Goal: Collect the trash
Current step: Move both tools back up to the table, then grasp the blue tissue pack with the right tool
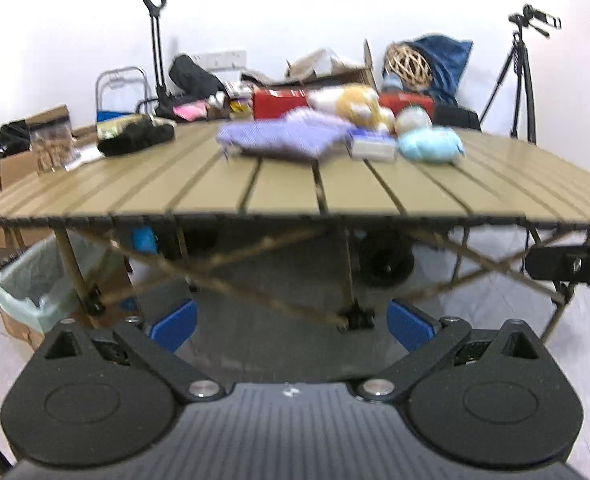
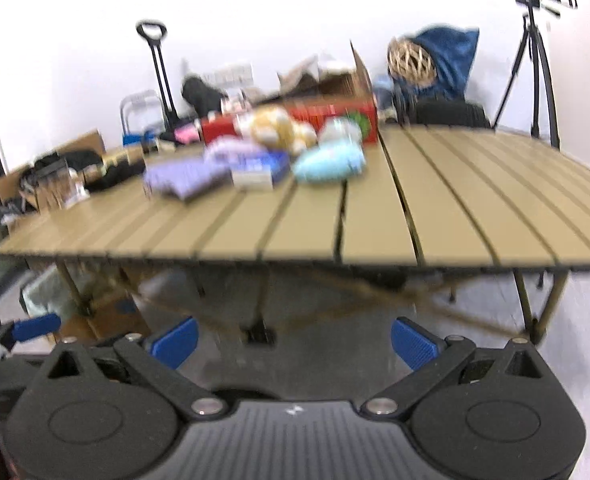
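A tan slatted folding table (image 1: 287, 194) (image 2: 475, 208) stands ahead of both grippers. At its far side lies a pile: a purple cloth (image 1: 283, 138) (image 2: 183, 178), a small blue-and-white box (image 1: 371, 146) (image 2: 259, 172), a light blue bundle (image 1: 431, 146) (image 2: 329, 164), a yellow plush toy (image 1: 359, 106) (image 2: 279, 126) and a red box (image 1: 279, 102) (image 2: 335, 114). A bin lined with a pale green bag (image 1: 35, 284) (image 2: 47, 292) sits on the floor under the table's left end. My left gripper (image 1: 291, 326) and right gripper (image 2: 295, 340) are open, empty and held low, below the table's front edge.
A black pouch (image 1: 135, 138) and a clear jar (image 1: 51, 148) lie on the table's left part. Behind are cardboard boxes, a hand cart (image 1: 155, 48), a blue bag with a wicker ball (image 1: 409, 64) and a tripod (image 1: 523, 76) at the right.
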`<state>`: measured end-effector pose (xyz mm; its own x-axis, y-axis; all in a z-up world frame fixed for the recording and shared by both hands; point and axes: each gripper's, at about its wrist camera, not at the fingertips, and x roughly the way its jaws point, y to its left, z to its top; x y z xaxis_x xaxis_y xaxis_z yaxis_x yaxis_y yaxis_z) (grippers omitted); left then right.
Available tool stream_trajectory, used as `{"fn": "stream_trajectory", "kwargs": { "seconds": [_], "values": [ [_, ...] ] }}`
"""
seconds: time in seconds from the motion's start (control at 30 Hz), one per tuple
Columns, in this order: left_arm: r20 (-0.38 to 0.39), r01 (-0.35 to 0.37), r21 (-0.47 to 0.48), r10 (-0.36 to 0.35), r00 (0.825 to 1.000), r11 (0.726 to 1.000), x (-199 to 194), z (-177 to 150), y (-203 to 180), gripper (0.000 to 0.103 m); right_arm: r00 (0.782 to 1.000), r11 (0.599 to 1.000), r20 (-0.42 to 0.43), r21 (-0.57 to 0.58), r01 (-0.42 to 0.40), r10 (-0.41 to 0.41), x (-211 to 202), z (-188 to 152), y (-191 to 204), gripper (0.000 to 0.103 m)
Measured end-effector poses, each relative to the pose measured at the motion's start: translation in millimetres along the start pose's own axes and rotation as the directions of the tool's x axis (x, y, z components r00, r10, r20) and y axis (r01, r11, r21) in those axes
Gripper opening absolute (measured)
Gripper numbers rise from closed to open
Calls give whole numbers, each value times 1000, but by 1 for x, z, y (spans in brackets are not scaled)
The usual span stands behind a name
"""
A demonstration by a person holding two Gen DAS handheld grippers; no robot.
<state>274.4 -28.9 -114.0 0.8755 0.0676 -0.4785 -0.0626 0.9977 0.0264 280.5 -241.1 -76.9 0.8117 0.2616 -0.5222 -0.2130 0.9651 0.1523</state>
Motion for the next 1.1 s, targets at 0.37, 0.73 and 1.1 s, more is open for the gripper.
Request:
{"fn": "stream_trajectory", "kwargs": {
  "seconds": [0.37, 0.73, 1.1],
  "values": [
    [117, -47, -52, 53, 992, 998, 11, 53, 19, 103, 993, 1000, 119, 1, 8, -8, 20, 48, 8, 103],
    [162, -80, -69, 91, 983, 994, 36, 87, 31, 103, 991, 999, 132, -28, 20, -16, 56, 74, 24, 103],
    [155, -92, -106, 108, 982, 990, 69, 117, 52, 103, 991, 995, 110, -60, 84, -77, 110, 98, 45, 103]
  ]
}}
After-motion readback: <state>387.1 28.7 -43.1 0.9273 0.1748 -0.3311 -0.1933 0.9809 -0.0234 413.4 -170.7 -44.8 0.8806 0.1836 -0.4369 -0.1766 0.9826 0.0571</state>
